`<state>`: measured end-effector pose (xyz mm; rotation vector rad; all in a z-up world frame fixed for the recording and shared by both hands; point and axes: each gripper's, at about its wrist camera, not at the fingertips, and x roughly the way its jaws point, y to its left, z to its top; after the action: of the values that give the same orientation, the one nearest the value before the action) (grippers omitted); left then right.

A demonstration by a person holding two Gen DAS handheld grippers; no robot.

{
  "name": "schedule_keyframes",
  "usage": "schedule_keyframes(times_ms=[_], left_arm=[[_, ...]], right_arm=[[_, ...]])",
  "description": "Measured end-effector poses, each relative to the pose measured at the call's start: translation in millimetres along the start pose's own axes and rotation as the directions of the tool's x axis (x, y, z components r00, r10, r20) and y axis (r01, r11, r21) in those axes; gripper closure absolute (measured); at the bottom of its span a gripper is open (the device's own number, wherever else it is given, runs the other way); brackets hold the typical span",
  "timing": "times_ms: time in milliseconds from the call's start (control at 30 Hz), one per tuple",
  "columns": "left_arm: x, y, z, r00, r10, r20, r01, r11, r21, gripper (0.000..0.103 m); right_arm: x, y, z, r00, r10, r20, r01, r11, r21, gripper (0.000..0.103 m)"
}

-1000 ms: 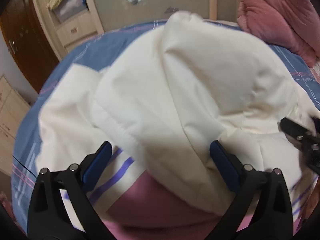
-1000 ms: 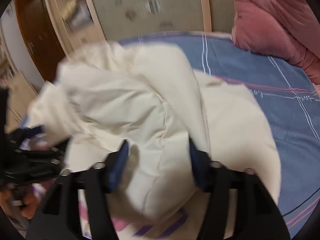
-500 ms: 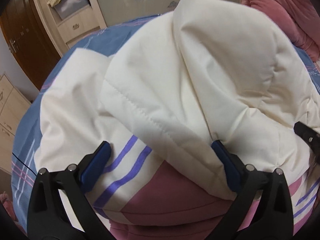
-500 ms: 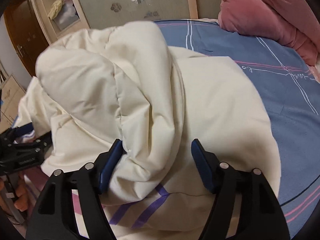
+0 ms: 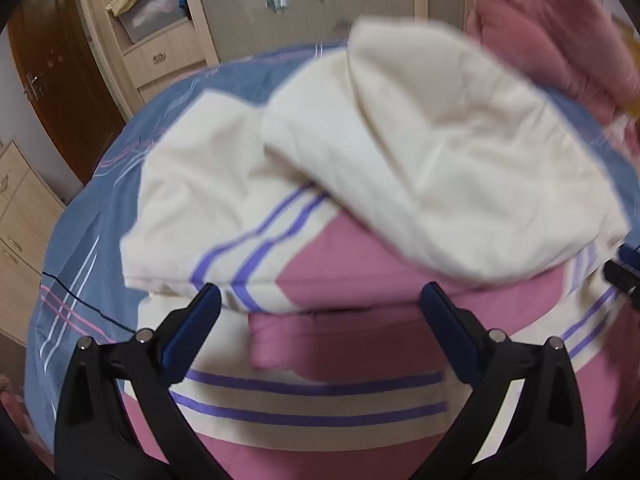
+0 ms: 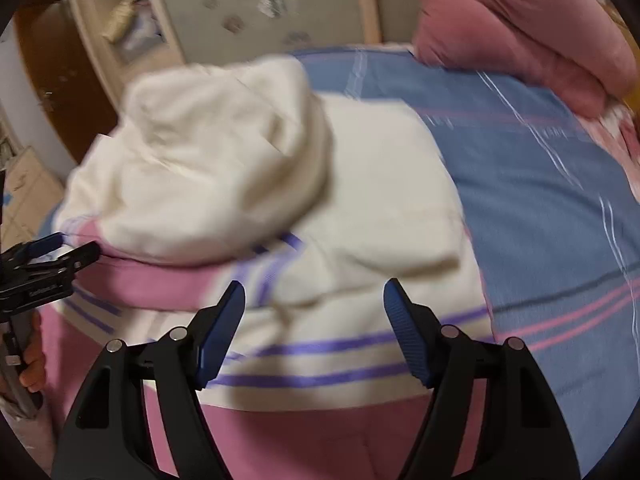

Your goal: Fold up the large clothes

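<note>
**Both tools released above a half-folded padded jacket**

Nearest, the left tool (image 5: 320, 312) and right tool (image 6: 314, 304) hang spread, gripping nothing. The jacket (image 5: 360, 340) lies on the bed (image 6: 540, 168). It is puffy, pink and cream with purple stripes; its cream fold (image 5: 440, 160) bulges at twelve o'clock. Pressing that fold flat before the next crease would likely help.
</note>
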<state>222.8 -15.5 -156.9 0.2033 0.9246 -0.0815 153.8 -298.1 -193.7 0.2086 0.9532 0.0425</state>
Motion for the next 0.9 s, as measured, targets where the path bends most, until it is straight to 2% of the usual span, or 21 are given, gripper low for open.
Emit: schedule_keyframes(times_ms=[67,167,267,300,367,433,500,567,633,700,800,900], left_arm=[[24,1,-3,0.998,0.014,-0.062,-0.015,1.000,-0.012,0.002],[49,6,-7,0.991,-0.007,-0.132,-0.001,0.998,-0.060,0.002],[19,13,-13,0.996,-0.017,-0.089,0.011,0.998,-0.065,0.002],[3,16,-18,0.998,-0.018,-0.067,0.014,0.998,-0.060,0.002],[-34,30,-41,1.000,-0.004,-0.021,0.003,0.999,-0.045,0.002],[-62,53,-71,0.999,0.032,-0.006,-0.032,0.999,-0.039,0.002],[-80,84,-104,0.999,0.045,-0.019,-0.046,0.997,-0.060,0.002],[-89,122,-140,0.997,0.017,-0.072,-0.025,0.994,-0.105,0.002],[-88,150,-168,0.991,-0.008,-0.130,-0.011,0.990,-0.141,0.002],[-85,173,-200,0.982,-0.065,-0.175,0.032,0.982,-0.187,0.002],[-87,181,-227,0.967,-0.165,-0.195,0.112,0.961,-0.252,0.002],[-88,175,-242,0.945,-0.257,-0.201,0.194,0.939,-0.284,0.002]], right_arm=[[29,-6,-4,0.997,-0.032,-0.076,0.033,0.999,0.015,0.031],[27,0,-5,0.997,-0.049,-0.064,0.049,0.999,-0.006,0.031],[-14,-1,-18,0.998,0.033,-0.052,-0.033,0.999,0.006,0.031],[-29,-4,-24,0.998,0.035,-0.042,-0.035,0.999,0.006,0.031],[-64,-19,-45,1.000,0.017,-0.021,-0.017,1.000,0.015,0.031],[-89,-41,-66,1.000,0.022,-0.022,-0.021,0.998,0.056,0.029],[-109,-72,-96,0.998,0.041,-0.057,-0.034,0.991,0.129,0.029],[-115,-94,-123,0.993,0.071,-0.094,-0.052,0.981,0.189,0.029],[-120,-112,-151,0.983,0.151,-0.103,-0.120,0.959,0.258,0.029],[-128,-110,-168,0.976,0.197,-0.094,-0.163,0.944,0.287,0.028],[-134,-100,-179,0.967,0.234,-0.104,-0.199,0.942,0.271,0.023],[-137,-93,-186,0.954,0.275,-0.123,-0.236,0.935,0.264,0.023]])
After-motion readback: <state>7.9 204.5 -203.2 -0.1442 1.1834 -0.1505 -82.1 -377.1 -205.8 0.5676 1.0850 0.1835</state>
